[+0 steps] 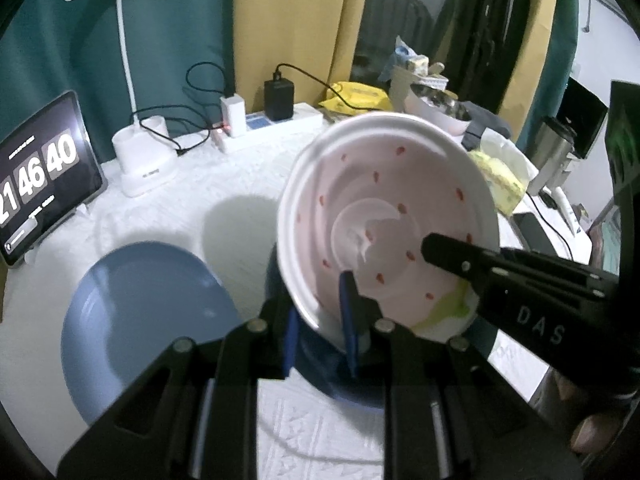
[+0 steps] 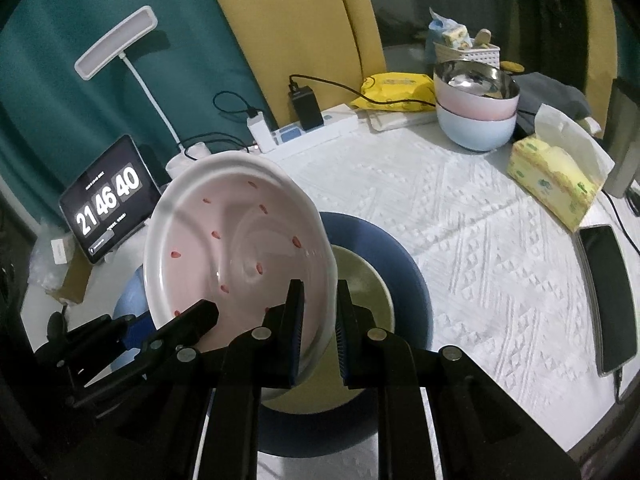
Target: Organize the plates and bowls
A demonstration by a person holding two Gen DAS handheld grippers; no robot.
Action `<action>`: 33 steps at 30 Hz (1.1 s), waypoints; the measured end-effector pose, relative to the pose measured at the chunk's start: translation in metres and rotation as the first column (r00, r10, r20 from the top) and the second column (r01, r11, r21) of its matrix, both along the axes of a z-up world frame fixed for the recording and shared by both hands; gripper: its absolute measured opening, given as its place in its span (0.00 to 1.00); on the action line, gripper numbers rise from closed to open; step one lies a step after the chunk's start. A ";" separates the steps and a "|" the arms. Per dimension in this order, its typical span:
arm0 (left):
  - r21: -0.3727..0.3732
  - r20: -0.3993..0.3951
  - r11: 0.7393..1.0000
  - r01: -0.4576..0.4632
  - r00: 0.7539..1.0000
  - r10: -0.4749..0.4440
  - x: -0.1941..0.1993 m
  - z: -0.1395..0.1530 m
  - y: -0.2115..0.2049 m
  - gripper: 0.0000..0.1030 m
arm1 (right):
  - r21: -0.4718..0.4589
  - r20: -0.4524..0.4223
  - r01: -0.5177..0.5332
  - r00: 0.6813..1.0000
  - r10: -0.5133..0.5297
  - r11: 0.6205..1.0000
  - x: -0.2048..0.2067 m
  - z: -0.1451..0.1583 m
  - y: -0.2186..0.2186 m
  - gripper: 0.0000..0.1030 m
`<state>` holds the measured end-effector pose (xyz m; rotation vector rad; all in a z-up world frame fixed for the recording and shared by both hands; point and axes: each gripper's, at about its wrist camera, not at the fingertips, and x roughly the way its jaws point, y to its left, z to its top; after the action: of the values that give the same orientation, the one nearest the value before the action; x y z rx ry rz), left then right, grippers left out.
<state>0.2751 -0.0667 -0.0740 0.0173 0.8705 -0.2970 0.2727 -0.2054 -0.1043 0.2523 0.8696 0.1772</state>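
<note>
A white plate with red specks (image 1: 384, 208) hangs tilted above the table, held by both grippers. My left gripper (image 1: 320, 328) is shut on its near rim, one blue pad on each face. My right gripper (image 2: 320, 320) is shut on the opposite rim; it enters the left wrist view as a black finger (image 1: 460, 252) lying over the plate's inside. Under the speckled plate (image 2: 240, 248) an olive plate (image 2: 368, 280) lies on a dark blue plate (image 2: 412, 280). A light blue plate (image 1: 140, 312) lies flat to the left. The left gripper (image 2: 172, 320) shows at the lower left of the right wrist view.
Stacked bowls (image 2: 476, 120), steel and pink over pale blue, stand at the back right. A tissue box (image 2: 556, 184) and a phone (image 2: 608, 292) lie on the right. A tablet clock (image 2: 108, 200), a desk lamp (image 1: 140, 152) and a power strip (image 2: 316, 128) line the back edge.
</note>
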 end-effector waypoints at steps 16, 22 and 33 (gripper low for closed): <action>0.032 -0.030 0.999 0.017 0.999 -0.016 0.004 -0.014 -0.015 0.20 | -0.003 -0.048 0.016 0.999 -0.016 1.000 0.004 -0.014 -0.010 0.16; 0.058 -0.018 0.998 0.008 1.000 -0.007 0.005 -0.015 -0.015 0.21 | -0.006 -0.052 0.022 0.998 -0.023 1.000 0.006 -0.017 -0.012 0.16; 0.043 -0.032 0.999 -0.004 0.999 0.005 0.006 -0.019 -0.009 0.22 | -0.071 -0.051 0.017 0.998 -0.021 0.997 0.009 -0.016 -0.005 0.18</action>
<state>0.2814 -0.0759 -0.0932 0.0507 0.9089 -0.2752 0.2815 -0.2100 -0.1203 0.1998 0.9232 0.1226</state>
